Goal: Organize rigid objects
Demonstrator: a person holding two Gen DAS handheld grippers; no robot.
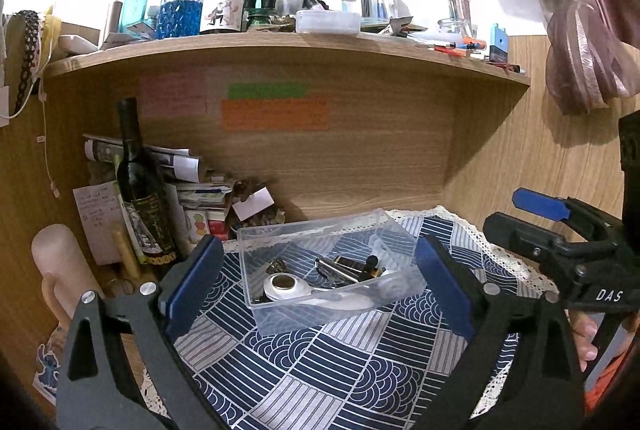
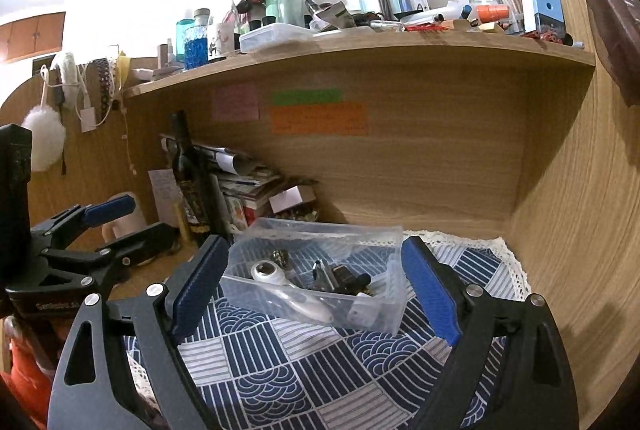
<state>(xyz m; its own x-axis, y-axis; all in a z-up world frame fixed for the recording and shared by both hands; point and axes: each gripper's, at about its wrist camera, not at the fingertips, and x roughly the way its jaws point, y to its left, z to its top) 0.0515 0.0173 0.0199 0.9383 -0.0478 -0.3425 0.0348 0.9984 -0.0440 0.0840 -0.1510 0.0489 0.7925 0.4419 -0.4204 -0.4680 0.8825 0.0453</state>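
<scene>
A clear plastic box (image 1: 280, 238) stands on a blue-and-white patterned cloth (image 1: 320, 358) under the shelf. Inside lie a silver magnifier (image 1: 304, 290), dark pens and small metal bits (image 1: 348, 266). My left gripper (image 1: 320, 290) is open and empty, its blue pads (image 1: 192, 286) wide apart just in front of the box. My right gripper (image 2: 316, 290) is open and empty too, its pads (image 2: 432, 294) either side of the box (image 2: 312, 230) in the right wrist view. Each gripper shows in the other's view: right (image 1: 520, 218), left (image 2: 120, 226).
A dark wine bottle (image 1: 140, 186) stands left of the box beside stacked papers and boxes (image 1: 200, 198). A pale bottle (image 1: 60, 270) stands at the far left. The shelf (image 1: 280, 50) above holds many bottles and jars. Wooden walls close in behind and at the right (image 2: 580, 230).
</scene>
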